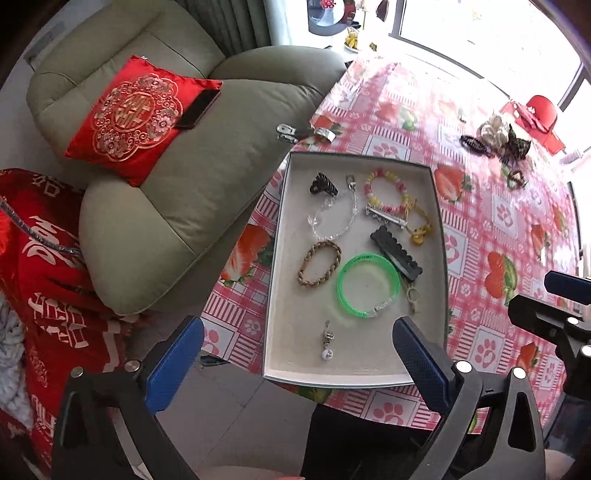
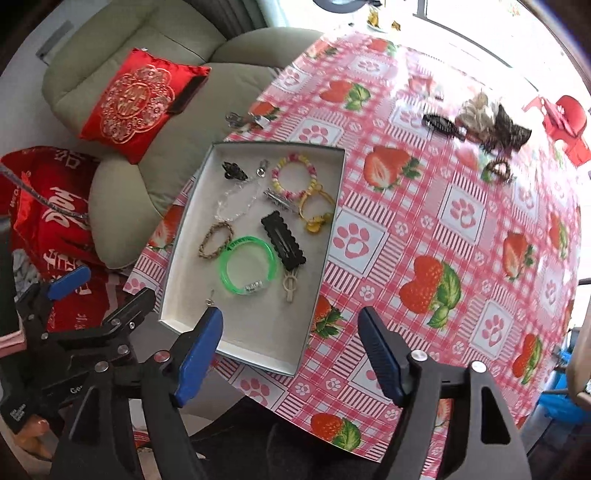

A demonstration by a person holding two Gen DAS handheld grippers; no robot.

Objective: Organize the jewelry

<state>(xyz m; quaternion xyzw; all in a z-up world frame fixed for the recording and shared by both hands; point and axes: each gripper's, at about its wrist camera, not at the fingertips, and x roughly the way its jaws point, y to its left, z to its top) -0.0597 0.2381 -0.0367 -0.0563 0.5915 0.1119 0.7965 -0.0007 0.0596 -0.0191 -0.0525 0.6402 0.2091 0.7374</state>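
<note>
Inside tray, black clip diagonal

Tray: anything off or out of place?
The tray hangs over the table's near edge on its left corner. A cluster of hair clips lies loose at the far side, and a metal clip sits at the table edge beyond the tray. Both grippers, left and right, are open and empty.

- Strong daylight is admitted through the window, which is blown out to white.
- Glare is spread over the tablecloth.
- Edges are bent by fisheye distortion; far objects seem slightly blurred.
</note>
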